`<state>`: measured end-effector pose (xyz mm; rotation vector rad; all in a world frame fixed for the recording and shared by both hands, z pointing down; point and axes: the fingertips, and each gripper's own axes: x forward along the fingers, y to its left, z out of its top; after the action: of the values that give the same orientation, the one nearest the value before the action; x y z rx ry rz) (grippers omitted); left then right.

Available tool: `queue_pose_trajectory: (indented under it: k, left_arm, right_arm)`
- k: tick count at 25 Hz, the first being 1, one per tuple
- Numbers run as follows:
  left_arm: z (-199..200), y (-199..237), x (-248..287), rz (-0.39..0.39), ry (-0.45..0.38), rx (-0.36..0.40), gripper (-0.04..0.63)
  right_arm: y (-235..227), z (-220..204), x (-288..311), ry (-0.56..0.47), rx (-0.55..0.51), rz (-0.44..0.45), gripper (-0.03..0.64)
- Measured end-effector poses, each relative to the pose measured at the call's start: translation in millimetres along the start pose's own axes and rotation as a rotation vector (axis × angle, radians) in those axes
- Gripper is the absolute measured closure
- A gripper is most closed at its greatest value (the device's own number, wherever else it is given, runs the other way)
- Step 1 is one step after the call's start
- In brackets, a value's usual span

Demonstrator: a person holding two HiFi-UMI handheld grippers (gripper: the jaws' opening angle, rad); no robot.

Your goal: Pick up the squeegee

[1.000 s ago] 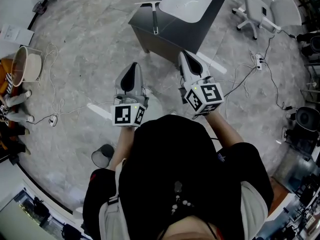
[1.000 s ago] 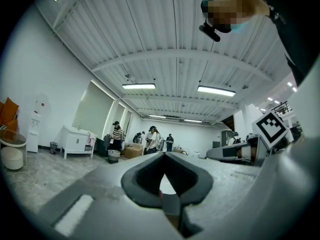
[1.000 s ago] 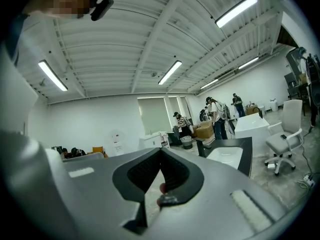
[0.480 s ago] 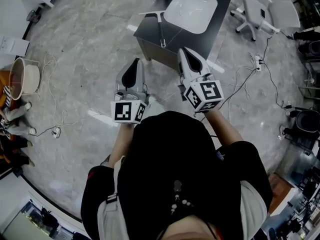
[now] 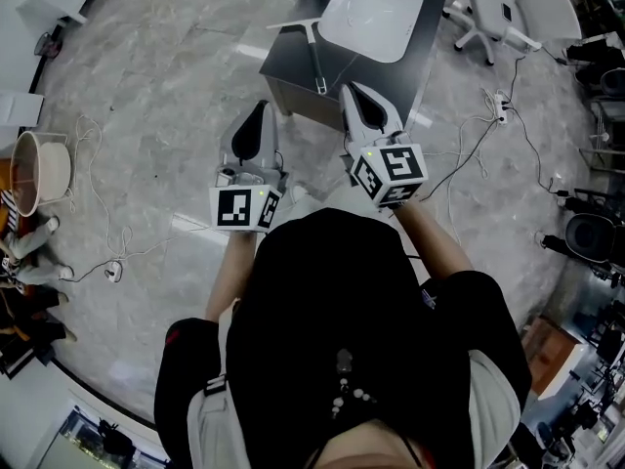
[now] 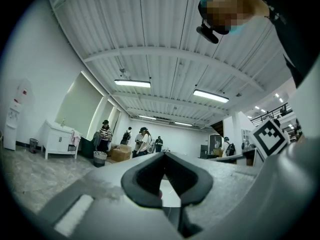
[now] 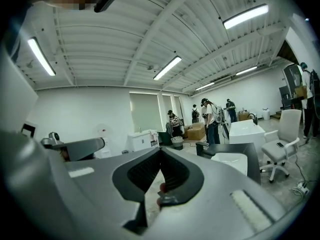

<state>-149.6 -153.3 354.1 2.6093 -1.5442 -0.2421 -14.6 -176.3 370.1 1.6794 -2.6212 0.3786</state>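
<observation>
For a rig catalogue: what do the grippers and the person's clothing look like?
The left gripper and right gripper are light grey tapered shells with black fingers; each carries a white cube with black square markers. The person wears a black short-sleeved top.

Left gripper (image 5: 261, 107), right gripper (image 5: 351, 89) side by side, jaws together (both empty)

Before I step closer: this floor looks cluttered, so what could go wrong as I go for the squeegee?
1. A white cable trails across the floor on your right; a foot could snag it.
2. The squeegee lies near the dark cabinet's left edge, so a clumsy nudge may push it off.
3. The left gripper and the right gripper both have their fingers shut; open one before reaching.
</observation>
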Motion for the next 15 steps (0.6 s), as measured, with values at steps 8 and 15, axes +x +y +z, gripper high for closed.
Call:
queue_pose_trajectory:
  k: [8, 15]
  left_arm:
    - [-1.3, -1.1, 14.2, -0.022, 0.013, -0.009, 0.595]
    - [-7.0, 23.1, 32.5, -0.003, 0.032, -0.005, 0.595]
  right_arm:
    - [-15.8, -19.5, 15.5, 0.074, 0.032, -0.021, 0.614]
    - [-18.1, -29.6, 52.2, 0.098, 0.021, 0.0, 0.614]
